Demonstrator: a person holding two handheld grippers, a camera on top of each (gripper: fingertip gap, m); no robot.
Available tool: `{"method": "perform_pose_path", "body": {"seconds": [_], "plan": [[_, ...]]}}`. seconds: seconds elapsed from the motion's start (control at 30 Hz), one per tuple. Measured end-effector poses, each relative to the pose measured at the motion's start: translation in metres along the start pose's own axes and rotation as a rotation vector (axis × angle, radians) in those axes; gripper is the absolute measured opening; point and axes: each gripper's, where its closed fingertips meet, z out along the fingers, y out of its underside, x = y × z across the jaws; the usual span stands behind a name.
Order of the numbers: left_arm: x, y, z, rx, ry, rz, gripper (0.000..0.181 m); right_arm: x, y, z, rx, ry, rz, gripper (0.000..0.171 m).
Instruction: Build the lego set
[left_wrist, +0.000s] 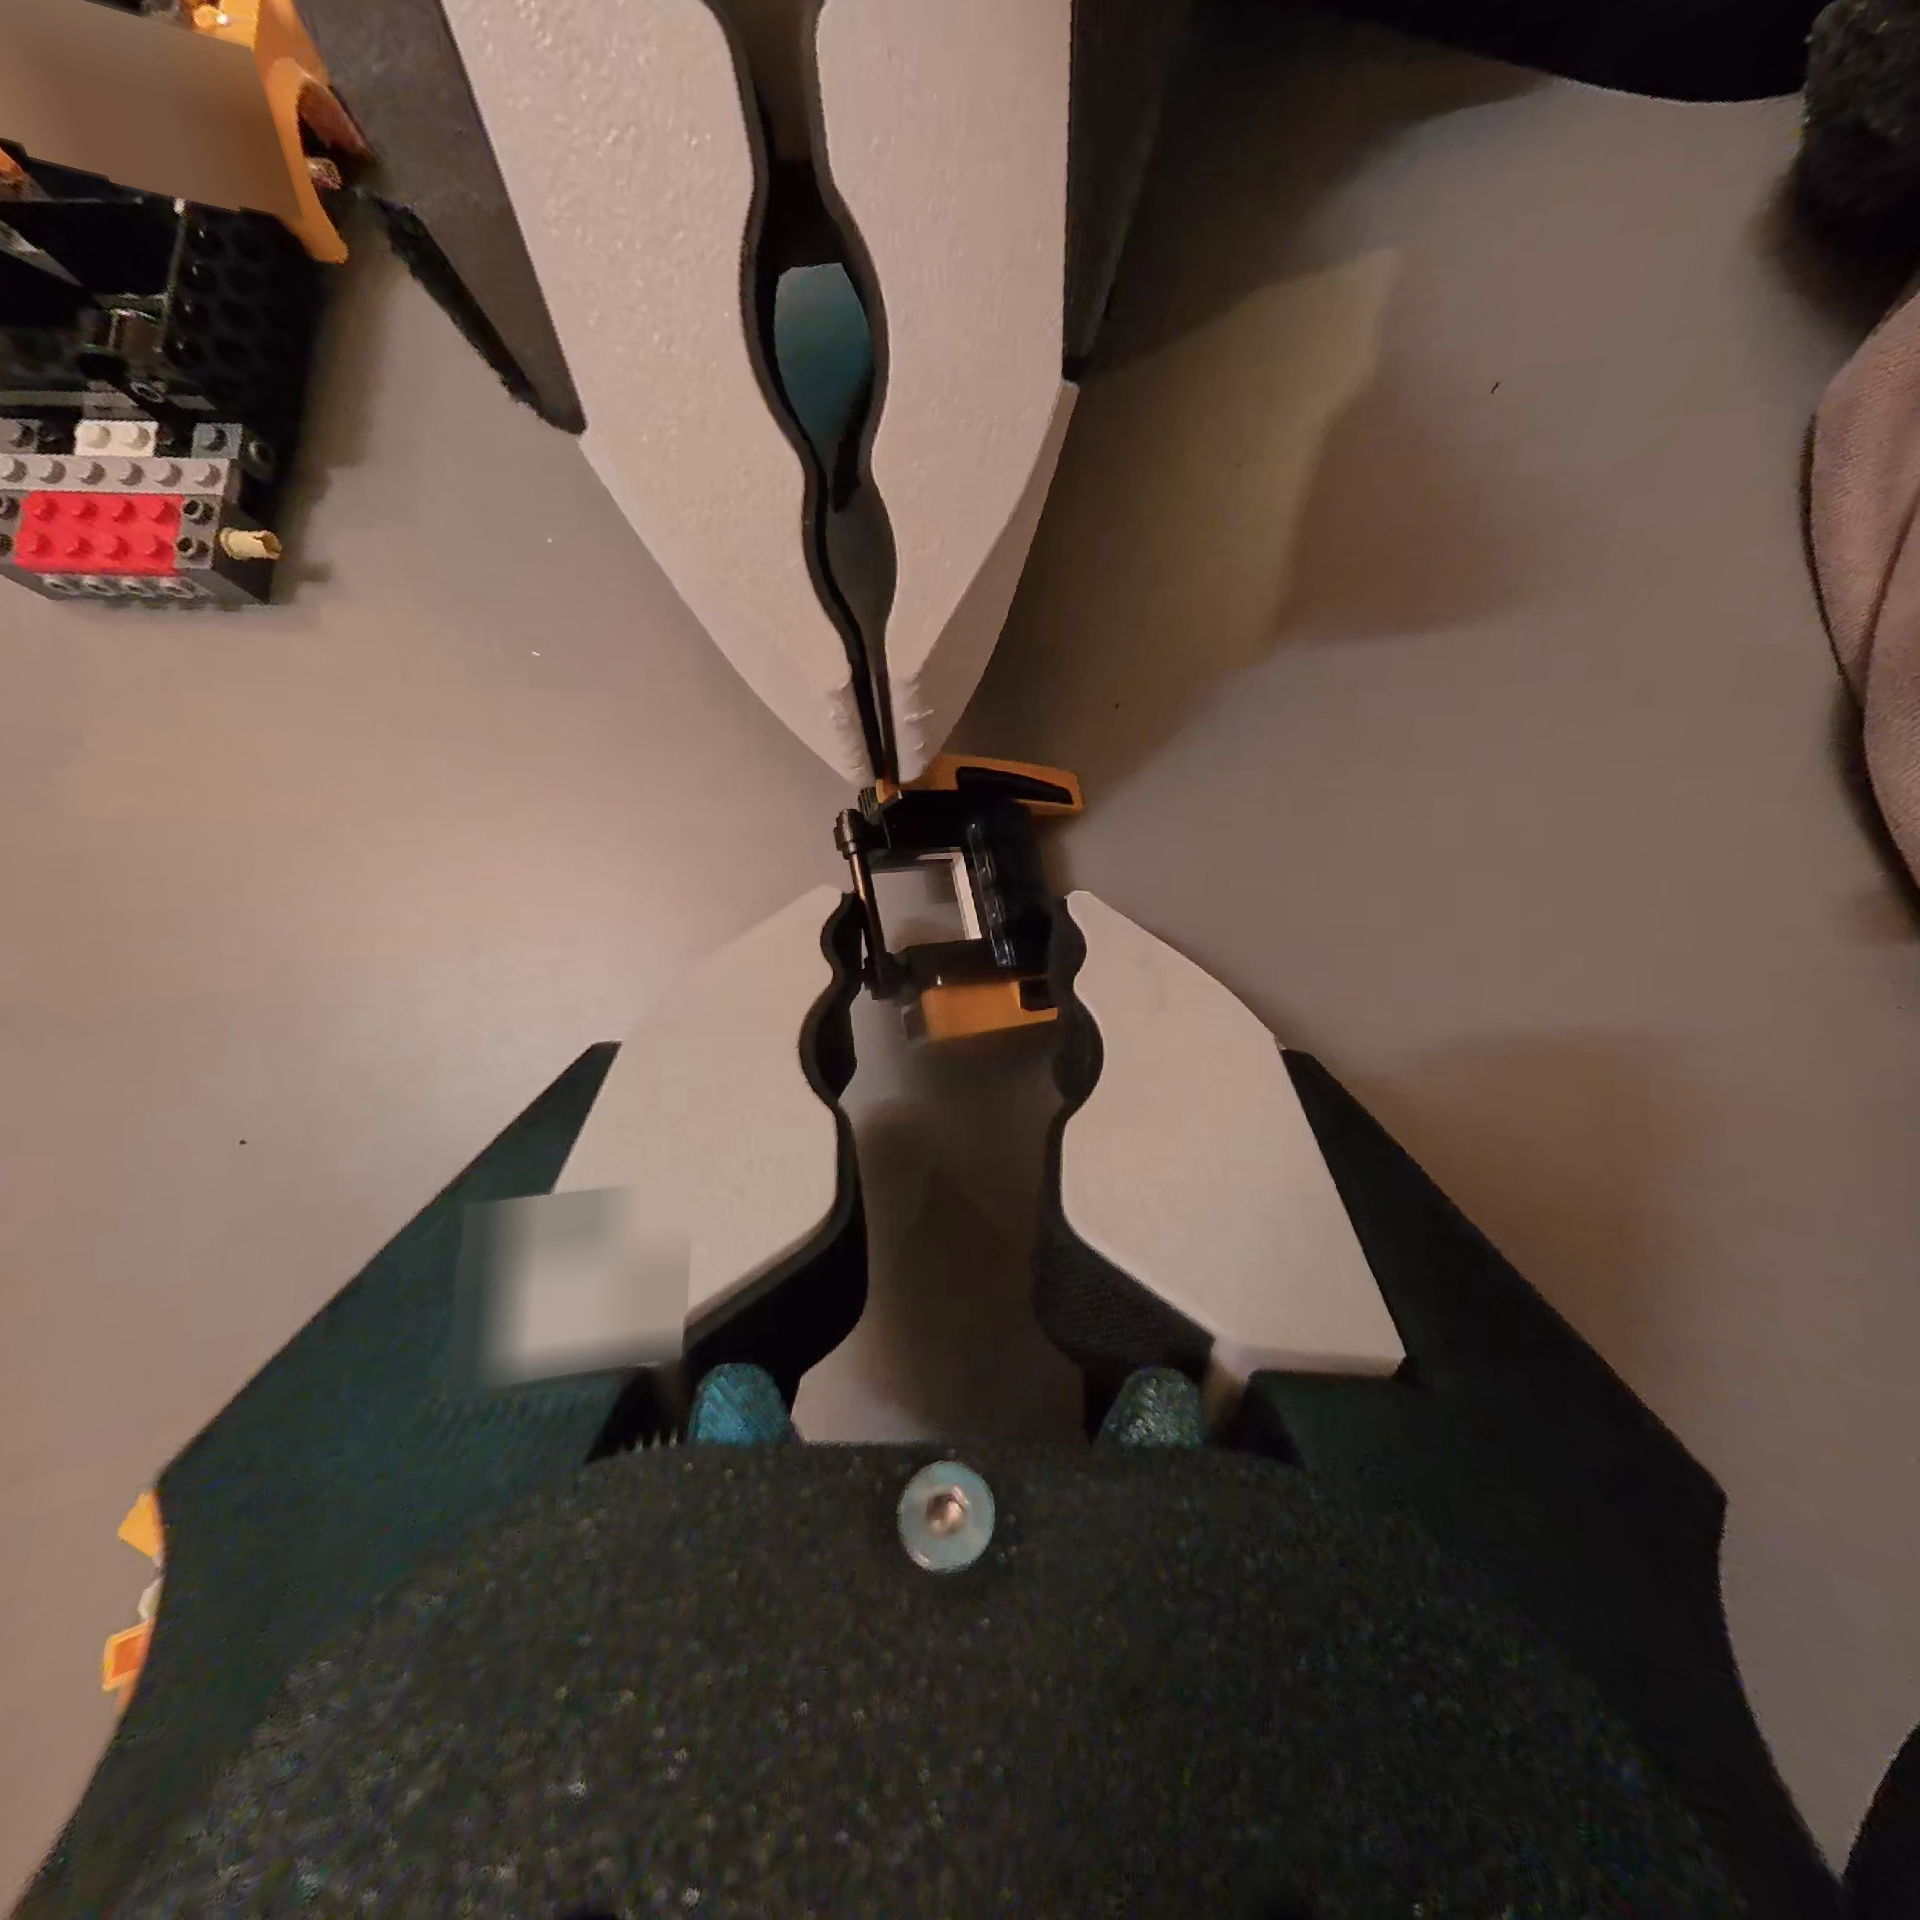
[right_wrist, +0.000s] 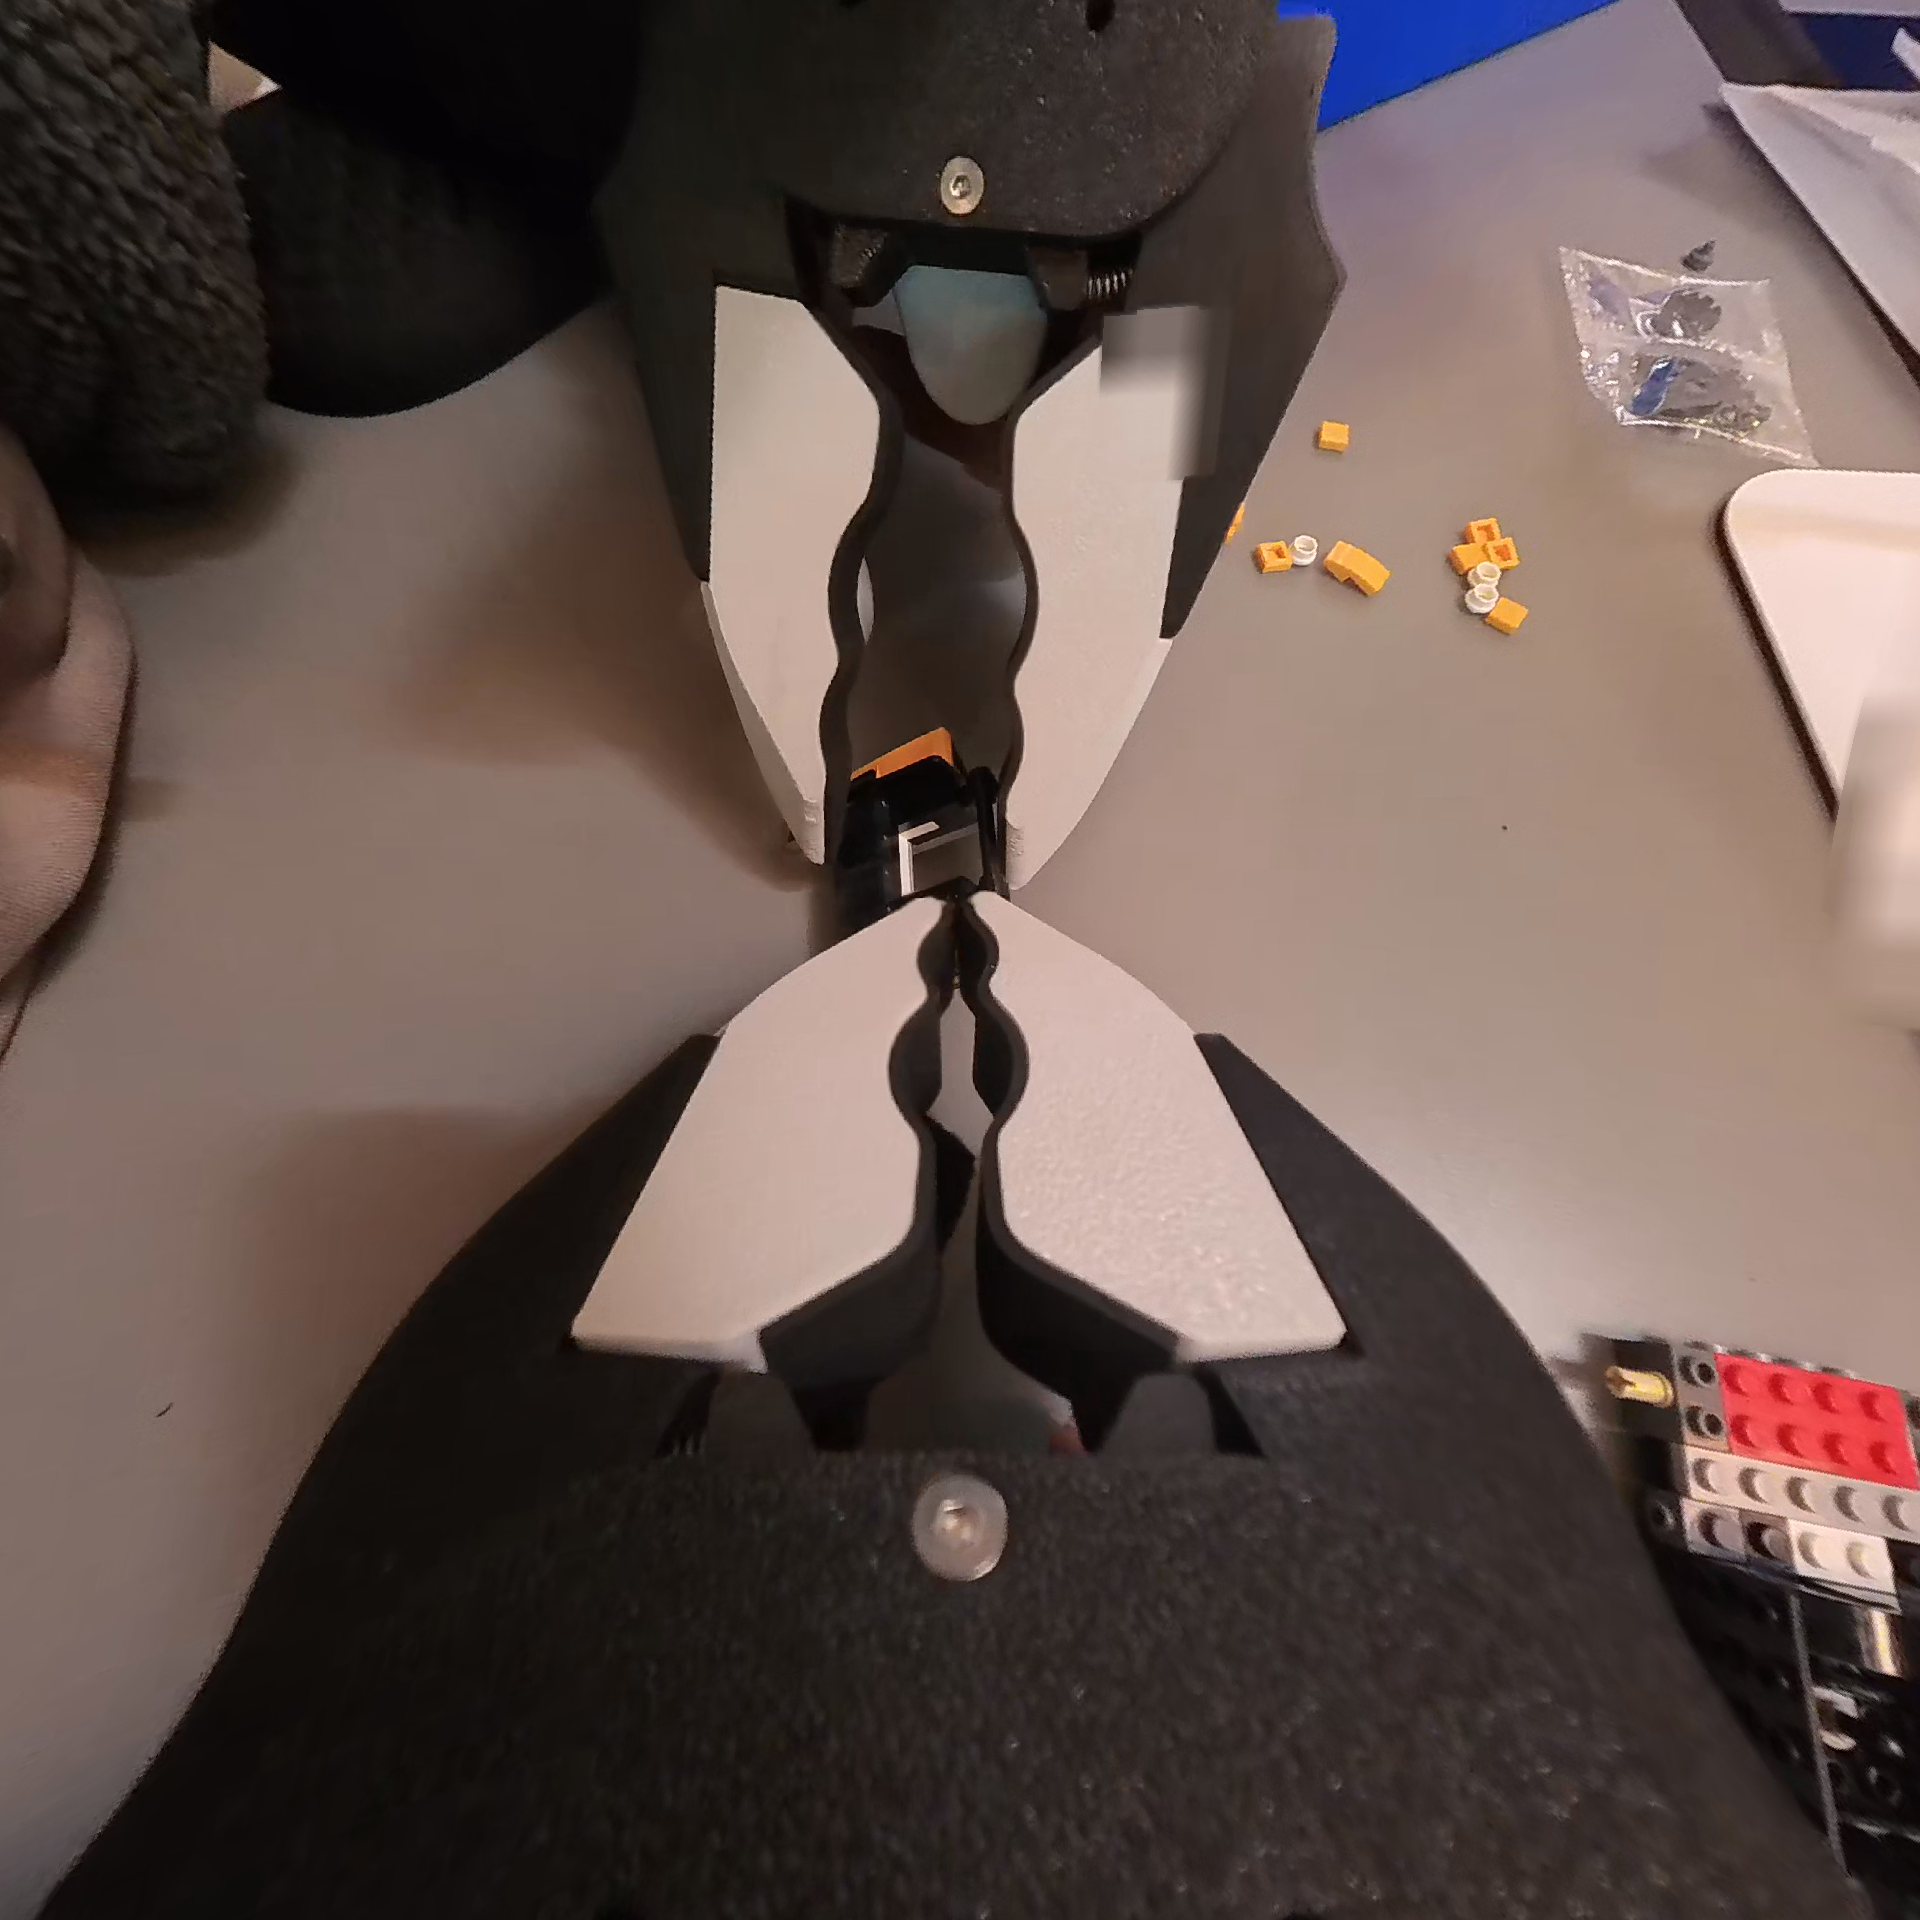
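My left gripper (left_wrist: 956, 925) is shut on a small black and orange lego sub-assembly (left_wrist: 1003, 883) with a white frame inside, and both pads press its sides just above the grey table (left_wrist: 416, 883). In the right wrist view this gripper (right_wrist: 914, 831) comes from the top with the sub-assembly (right_wrist: 914, 795) filling its fingertips. My right gripper (right_wrist: 956, 906) is shut. In the left wrist view it (left_wrist: 883, 774) comes from above, and its tips meet at the corner of the sub-assembly's orange top piece (left_wrist: 997, 784). I cannot tell if they pinch it.
The larger black lego model with a red plate (left_wrist: 99, 540) sits at the left, also seen in the right wrist view (right_wrist: 1813, 1423). Loose orange and white bits (right_wrist: 1486, 566), a bag of parts (right_wrist: 1673, 343) and a white tray (right_wrist: 1829, 623) lie to the right. Dark fabric (right_wrist: 104, 208) lies at the far left. Less than 4 cm separates the two grippers' tips.
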Motion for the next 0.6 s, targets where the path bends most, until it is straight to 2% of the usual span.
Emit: {"method": "perform_pose_path", "body": {"seconds": [0.47, 0.6], "plan": [[0.002, 0.002, 0.002, -0.002, 0.054, -0.082, 0.033, -0.009, 0.000, 0.000, -0.003, -0.027, -0.081, 0.000], [0.003, 0.002, 0.002, -0.002, 0.059, -0.077, 0.033, -0.002, 0.001, -0.002, -0.008, -0.004, -0.032, 0.000]]}}
